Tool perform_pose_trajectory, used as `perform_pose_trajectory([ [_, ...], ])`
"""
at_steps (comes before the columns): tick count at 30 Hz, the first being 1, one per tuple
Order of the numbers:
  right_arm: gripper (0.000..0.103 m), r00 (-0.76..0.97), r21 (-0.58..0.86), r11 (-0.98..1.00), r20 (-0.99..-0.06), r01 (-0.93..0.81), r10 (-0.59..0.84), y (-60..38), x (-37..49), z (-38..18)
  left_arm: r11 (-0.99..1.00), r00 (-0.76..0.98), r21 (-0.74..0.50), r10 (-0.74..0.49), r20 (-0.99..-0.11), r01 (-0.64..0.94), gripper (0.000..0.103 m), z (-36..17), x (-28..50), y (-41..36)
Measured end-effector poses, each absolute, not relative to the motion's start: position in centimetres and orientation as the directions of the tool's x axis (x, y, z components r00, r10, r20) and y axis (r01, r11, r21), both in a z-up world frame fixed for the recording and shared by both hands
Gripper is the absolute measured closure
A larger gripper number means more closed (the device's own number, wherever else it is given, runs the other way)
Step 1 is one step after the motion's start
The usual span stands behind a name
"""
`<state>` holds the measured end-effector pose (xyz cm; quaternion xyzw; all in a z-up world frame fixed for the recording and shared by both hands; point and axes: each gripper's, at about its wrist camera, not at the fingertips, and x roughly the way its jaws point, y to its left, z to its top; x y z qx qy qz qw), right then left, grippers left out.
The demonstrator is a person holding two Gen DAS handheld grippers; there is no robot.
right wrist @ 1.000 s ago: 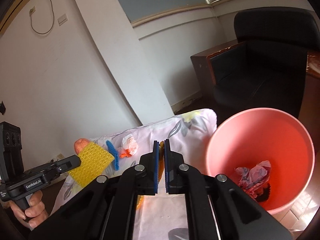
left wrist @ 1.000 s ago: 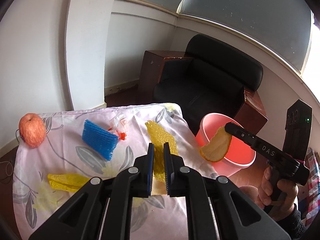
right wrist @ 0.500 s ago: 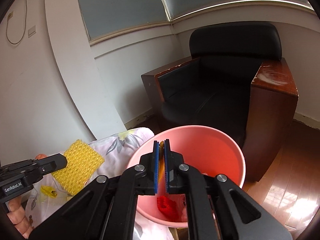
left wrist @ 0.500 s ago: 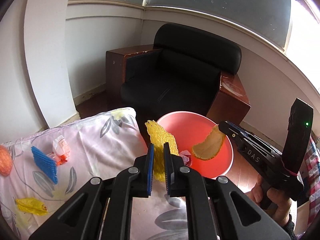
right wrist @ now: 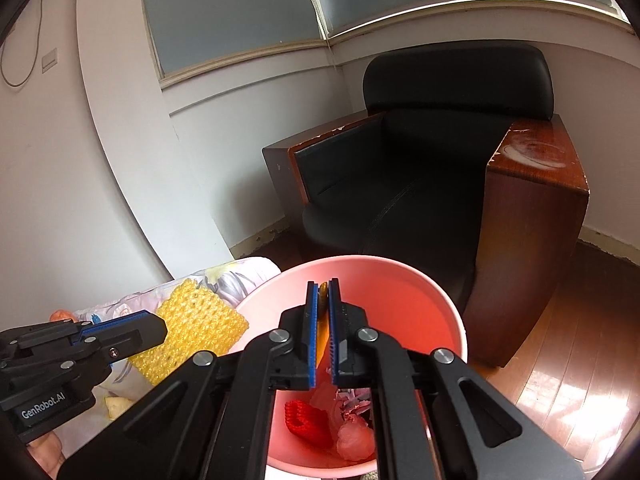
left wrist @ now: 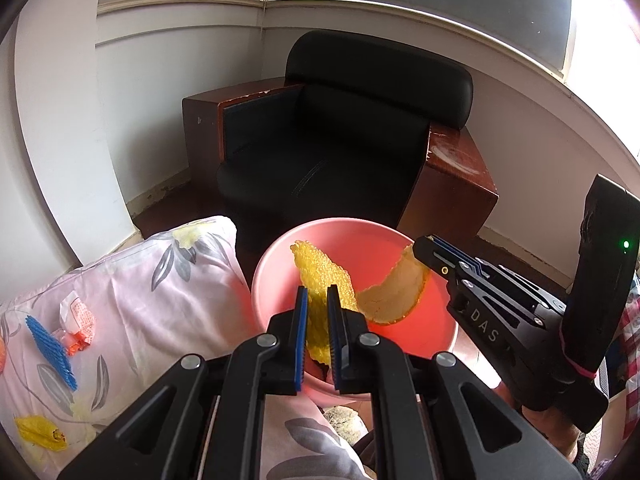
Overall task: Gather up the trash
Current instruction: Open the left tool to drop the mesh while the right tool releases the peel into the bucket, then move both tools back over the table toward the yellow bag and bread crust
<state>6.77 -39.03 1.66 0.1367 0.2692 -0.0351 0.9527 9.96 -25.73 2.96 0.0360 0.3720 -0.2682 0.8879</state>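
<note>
My left gripper (left wrist: 318,294) is shut on a yellow foam net (left wrist: 320,276) and holds it over the near rim of the pink bin (left wrist: 276,256). My right gripper (right wrist: 323,287) is shut on a curved fruit peel (left wrist: 396,292), above the bin's opening (right wrist: 420,280). From the right wrist view the net (right wrist: 192,332) hangs from the left gripper (right wrist: 160,322) at the bin's left edge. Red net and crumpled wrappers (right wrist: 344,420) lie in the bin.
On the floral cloth (left wrist: 160,280) lie a blue foam net (left wrist: 50,348), a red-white wrapper (left wrist: 76,322) and a yellow net (left wrist: 40,434). A black armchair (left wrist: 340,152) with wooden sides stands just behind the bin. Wooden floor (right wrist: 580,340) at the right.
Both grippers have moved right from over the table to above the pink bin, carrying the yellow net and the peel. The bin now fills the lower centre of both views.
</note>
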Motion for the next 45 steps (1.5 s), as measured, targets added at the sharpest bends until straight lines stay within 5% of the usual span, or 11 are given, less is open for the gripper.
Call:
perform_pose_trajectory([
  [6,0.098,0.833,0.282,0.948,-0.552,0.148,0.034,-39.8,7.7,0.8,0.852,0.561,-0.164,-0.46,-0.688,0.497,0.094,2.6,10.8,-26.2],
  [12,0.097,0.818,0.273,0.95,-0.574,0.15,0.036,-40.0,8.5,0.3,0.846,0.582,-0.163,-0.476,-0.659,0.508,0.068,3.0,10.6,-26.0],
  [17,0.096,0.808,0.272,0.945,-0.588,0.181,0.015,-40.1,8.4,0.2,0.84,0.585,-0.168,-0.489,-0.646,0.516,0.064,3.6,10.2,-25.6],
  [21,0.091,0.819,0.288,0.938,-0.574,0.195,0.005,-40.3,7.6,0.7,0.842,0.603,-0.166,-0.491,-0.629,0.514,0.06,4.3,9.7,-24.8],
  [25,0.069,0.833,0.333,0.922,-0.553,0.198,0.02,-41.0,6.7,1.4,0.849,0.621,-0.169,-0.488,-0.614,0.5,0.054,5.0,8.9,-23.6],
  [28,0.069,0.838,0.357,0.914,-0.545,0.195,0.034,-41.4,6.2,1.8,0.866,0.648,-0.148,-0.462,-0.605,0.478,0.049,5.3,8.2,-22.4],
  [45,0.068,0.759,0.411,0.911,-0.603,0.031,0.246,-33.0,4.8,0.4,0.97,0.705,-0.03,-0.197,-0.682,0.243,0.048,1.1,3.6,-12.8],
])
